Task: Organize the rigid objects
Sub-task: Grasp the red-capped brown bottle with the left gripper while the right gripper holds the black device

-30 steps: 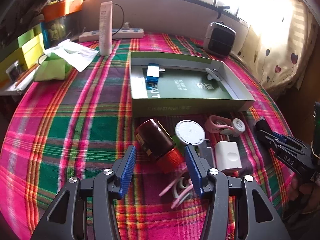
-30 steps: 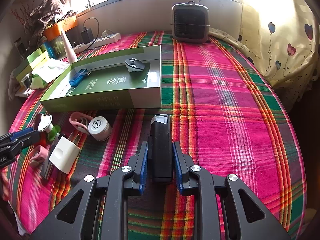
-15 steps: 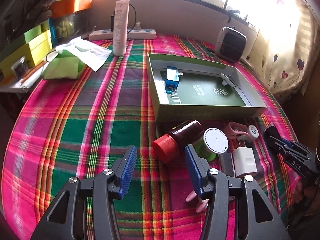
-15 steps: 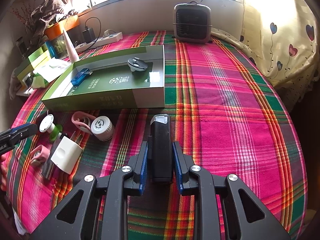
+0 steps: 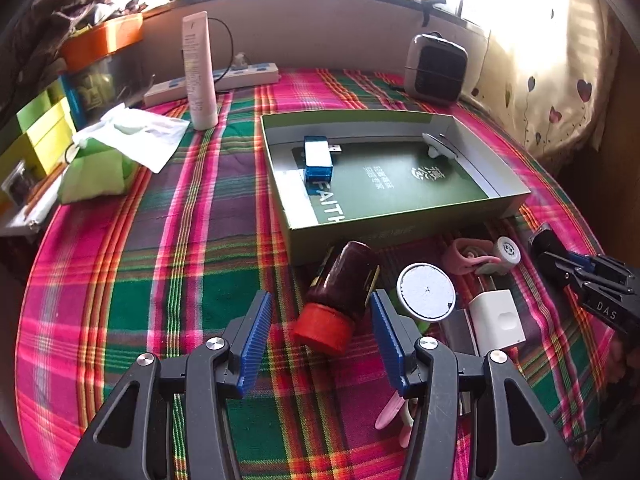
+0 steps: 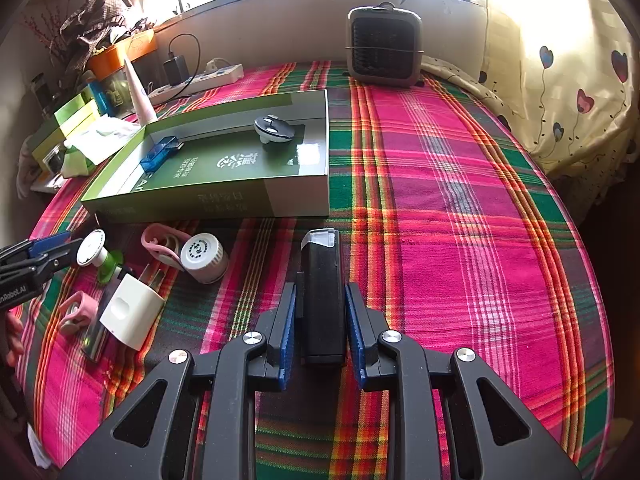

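Observation:
A brown bottle (image 5: 346, 280) with a red cap (image 5: 322, 326) lies on the plaid cloth in front of the green box (image 5: 400, 232). My left gripper (image 5: 320, 320) is open and the cap end lies between its blue pads without being pressed. My right gripper (image 6: 320, 320) is shut on a black oblong device (image 6: 322, 292) with a pale tip, resting on the cloth. The box (image 6: 220, 200) holds a blue USB stick (image 5: 318, 158) and a grey round piece (image 6: 274, 128). From the left wrist view the right gripper (image 5: 580, 276) shows at the right edge.
Beside the bottle lie a white round lid (image 5: 426, 292), a white charger block (image 5: 496, 320), a pink strap (image 5: 468, 258), a white cap (image 6: 202, 258) and pink handles (image 5: 394, 412). Behind stand a heater (image 6: 384, 46), a white tube (image 5: 198, 72), a power strip (image 5: 224, 80) and a tissue pack (image 5: 100, 168).
The bottle has swung round: its red cap pointed right, then left, and now faces the left gripper, between its fingers. The right gripper and the black device have stayed put.

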